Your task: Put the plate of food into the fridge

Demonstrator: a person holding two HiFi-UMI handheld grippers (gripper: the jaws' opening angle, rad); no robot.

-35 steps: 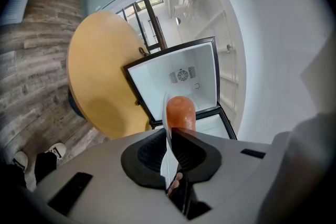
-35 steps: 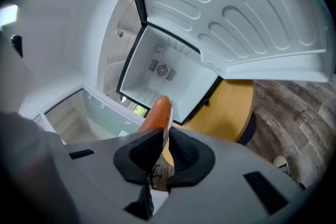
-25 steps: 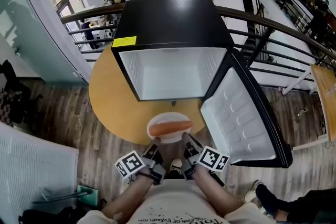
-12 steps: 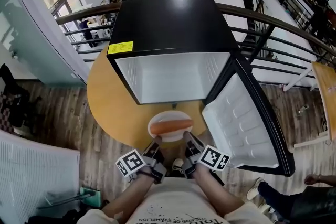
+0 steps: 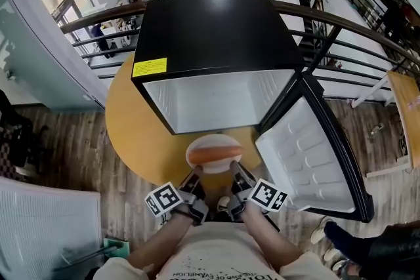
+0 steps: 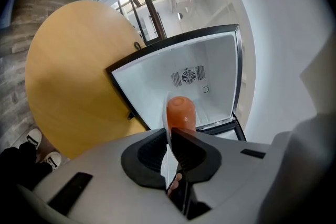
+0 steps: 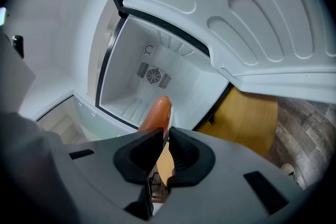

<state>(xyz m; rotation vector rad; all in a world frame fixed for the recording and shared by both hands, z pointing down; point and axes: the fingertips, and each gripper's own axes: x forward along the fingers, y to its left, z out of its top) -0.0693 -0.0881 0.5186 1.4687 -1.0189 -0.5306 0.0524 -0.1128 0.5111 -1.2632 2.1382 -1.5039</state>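
- Round wooden table (image 5: 128, 118): the black fridge (image 5: 210, 29) stands on it with its white cavity open toward the person.
- Left gripper (image 5: 195, 175): at 7 o'clock of the plate (image 5: 212, 168). Its jaws are clenched on the plate's near rim, which shows edge-on between them in the left gripper view.
- Plate: held in the air just outside the fridge mouth, at its 6 o'clock, over the table's near edge. One sausage (image 5: 214, 151) lies across it.
- Right gripper (image 5: 233, 170): at 5 o'clock of the plate, jaws pinched on the same near rim.
- Fridge door (image 5: 308, 160): swung out toward 4 o'clock, moulded white liner showing.
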